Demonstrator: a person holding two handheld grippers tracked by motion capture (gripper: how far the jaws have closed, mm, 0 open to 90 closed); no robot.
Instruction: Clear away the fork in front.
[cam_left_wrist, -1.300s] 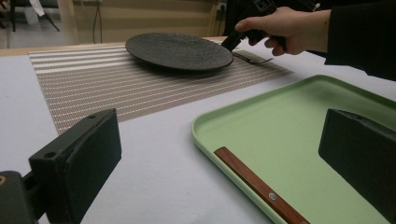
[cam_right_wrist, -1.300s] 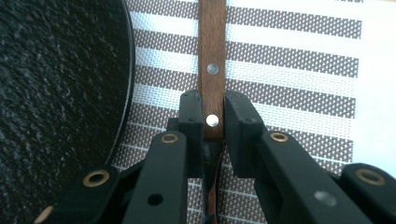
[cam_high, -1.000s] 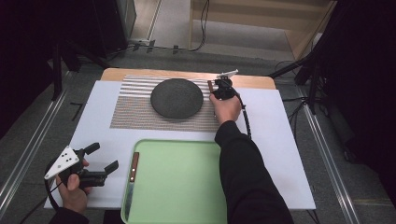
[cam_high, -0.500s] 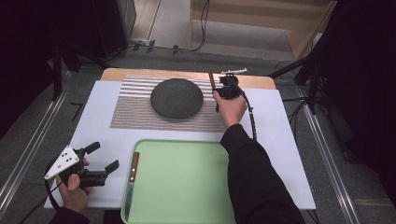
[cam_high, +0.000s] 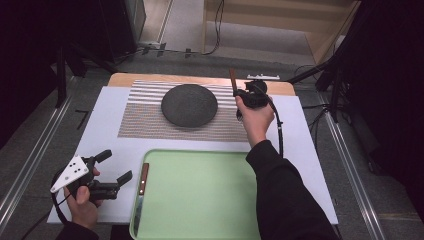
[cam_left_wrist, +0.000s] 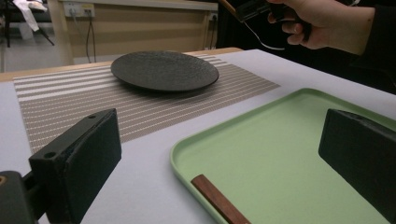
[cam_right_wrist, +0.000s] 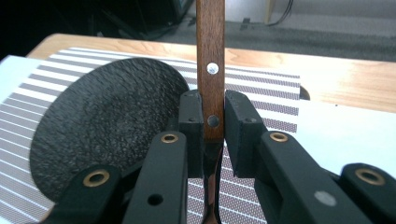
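Below both claws lies the white table (cam_high: 300, 145), the widest surface here, with a wooden strip along its far edge. Under the right claw's (cam_high: 239, 92) near left spreads the striped mat (cam_high: 145, 115), and on it, to the left of that claw, sits the dark round plate (cam_high: 189, 104). Nearer the person, just right of the left claw (cam_high: 116, 167), rests the green tray (cam_high: 200, 195); the left claw's open jaws frame its corner in the left gripper view, the tray (cam_left_wrist: 289, 154) lying between and beyond them.

The right claw is raised above the mat's right end, held in the person's right hand (cam_high: 256, 117), and is clenched on a utensil (cam_high: 233, 80): its wooden handle (cam_right_wrist: 210, 60) stands up between the jaws, the pads pressing it from both sides, with two rivets showing and the metal shank running down below the grip. What sort of head it has cannot be told.

The left claw is released, jaws wide apart with nothing between the pads, low over the table at the tray's left edge. Just right of it, inside the tray's left rim, lies a knife (cam_high: 141, 195) with a wooden handle pointing away from the person.
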